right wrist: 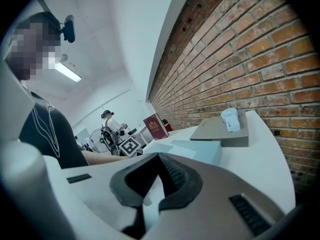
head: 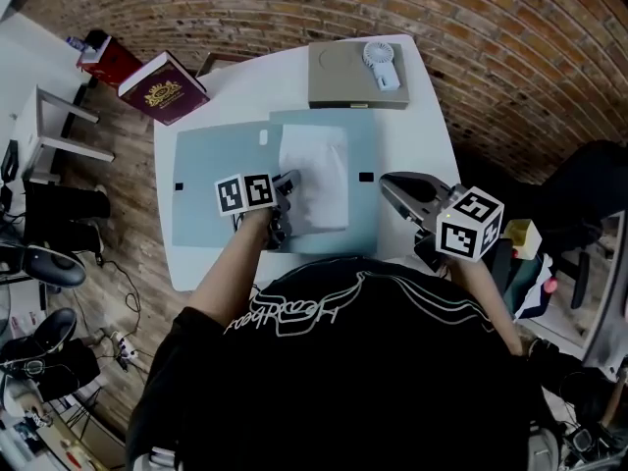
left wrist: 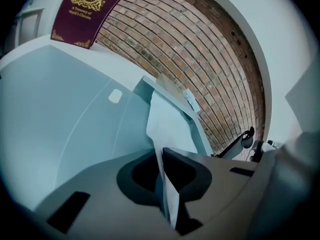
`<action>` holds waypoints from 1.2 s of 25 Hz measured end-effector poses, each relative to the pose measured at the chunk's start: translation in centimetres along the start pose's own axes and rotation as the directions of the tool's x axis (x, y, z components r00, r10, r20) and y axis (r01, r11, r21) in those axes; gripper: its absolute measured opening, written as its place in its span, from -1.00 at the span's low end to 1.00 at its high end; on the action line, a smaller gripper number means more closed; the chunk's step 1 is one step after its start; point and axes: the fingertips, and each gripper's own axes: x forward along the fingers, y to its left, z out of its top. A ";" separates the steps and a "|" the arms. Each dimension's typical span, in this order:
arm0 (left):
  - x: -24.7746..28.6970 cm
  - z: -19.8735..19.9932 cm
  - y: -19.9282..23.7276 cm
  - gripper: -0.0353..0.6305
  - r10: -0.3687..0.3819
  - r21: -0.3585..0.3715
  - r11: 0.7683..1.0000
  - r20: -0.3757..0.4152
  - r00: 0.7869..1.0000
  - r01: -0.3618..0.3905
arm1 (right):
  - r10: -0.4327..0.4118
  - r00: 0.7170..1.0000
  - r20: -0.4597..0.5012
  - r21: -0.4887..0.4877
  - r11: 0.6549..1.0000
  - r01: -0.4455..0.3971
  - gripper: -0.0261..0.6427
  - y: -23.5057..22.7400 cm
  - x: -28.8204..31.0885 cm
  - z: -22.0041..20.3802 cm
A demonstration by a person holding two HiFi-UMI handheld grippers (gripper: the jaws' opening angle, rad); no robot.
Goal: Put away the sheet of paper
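- The left gripper (left wrist: 161,156) is clamped on the near edge of the sheet of paper (head: 319,180).
- The maroon book (head: 162,88) bears a gold crest; its title is too small to read.
- The sheet rests on the open blue folder (head: 211,180), with its long axis pointing away toward the brick wall (head: 294,8).
- The right gripper (head: 388,182) hovers closed and empty.

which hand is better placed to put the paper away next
Left: the left tongs are shut on the sheet of paper over the blue folder; the right tongs hang empty off to the side.
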 end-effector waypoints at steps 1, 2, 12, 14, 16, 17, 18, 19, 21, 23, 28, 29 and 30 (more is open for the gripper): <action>0.1 0.1 -0.2 -0.79 -0.008 0.000 1.000 0.006 1.000 0.008 | 0.008 1.000 0.000 -0.001 1.000 -0.008 -0.91 0.0 0.0 0.0; 0.2 0.2 -0.3 -0.79 -0.015 -0.003 1.000 0.014 1.000 0.015 | 0.014 1.000 -0.002 -0.004 1.000 -0.014 -0.91 -0.1 0.0 0.0; -0.7 1.1 0.5 -0.13 0.119 0.058 0.990 0.112 0.987 -0.126 | 0.050 0.999 -0.015 -0.038 0.998 -0.051 -0.91 -0.9 -1.1 0.3; -1.1 1.5 0.5 -0.06 0.121 0.057 0.990 0.146 0.982 -0.131 | 0.061 0.998 -0.018 -0.048 0.997 -0.061 -0.91 -0.9 -1.3 0.2; -1.5 1.8 0.5 -0.02 0.115 0.057 0.990 0.172 0.978 -0.127 | 0.070 0.997 -0.018 -0.059 0.996 -0.071 -0.91 -0.9 -1.4 0.2; -1.8 2.0 0.5 0.00 0.113 0.059 0.990 0.187 0.976 -0.126 | 0.072 0.997 -0.019 -0.065 0.995 -0.073 -0.91 -1.0 -1.4 0.2; -2.2 2.2 0.5 0.01 0.109 0.059 0.991 0.204 0.973 -0.124 | 0.073 0.997 -0.020 -0.070 0.995 -0.074 -0.91 -1.0 -1.5 0.1; -2.6 2.4 0.5 0.01 0.104 0.058 0.991 0.222 0.969 -0.120 | 0.075 0.997 -0.020 -0.076 0.994 -0.077 -0.91 -1.0 -1.5 0.0; -3.6 2.7 0.4 0.01 0.087 0.048 0.994 0.259 0.962 -0.103 | 0.082 0.996 -0.019 -0.087 0.993 -0.083 -0.91 -0.9 -1.5 -0.1; -4.6 3.0 0.3 0.01 0.070 0.037 0.996 0.285 0.956 -0.085 | 0.085 0.996 -0.017 -0.094 0.992 -0.086 -0.91 -0.8 -1.5 -0.2; -6.6 3.8 -0.1 0.01 0.052 0.071 0.994 0.338 0.940 -0.080 | 0.082 0.997 -0.003 -0.108 0.991 -0.082 -0.91 0.0 -1.2 -0.2; -7.1 4.0 -0.4 -0.01 0.050 0.100 0.991 0.347 0.937 -0.090 | 0.079 0.997 0.001 -0.111 0.991 -0.079 -0.91 0.3 -1.2 -0.2; -7.6 4.1 -0.8 -0.07 0.043 0.131 0.987 0.354 0.934 -0.095 | 0.078 0.997 0.006 -0.116 0.990 -0.077 -0.91 0.6 -1.2 -0.1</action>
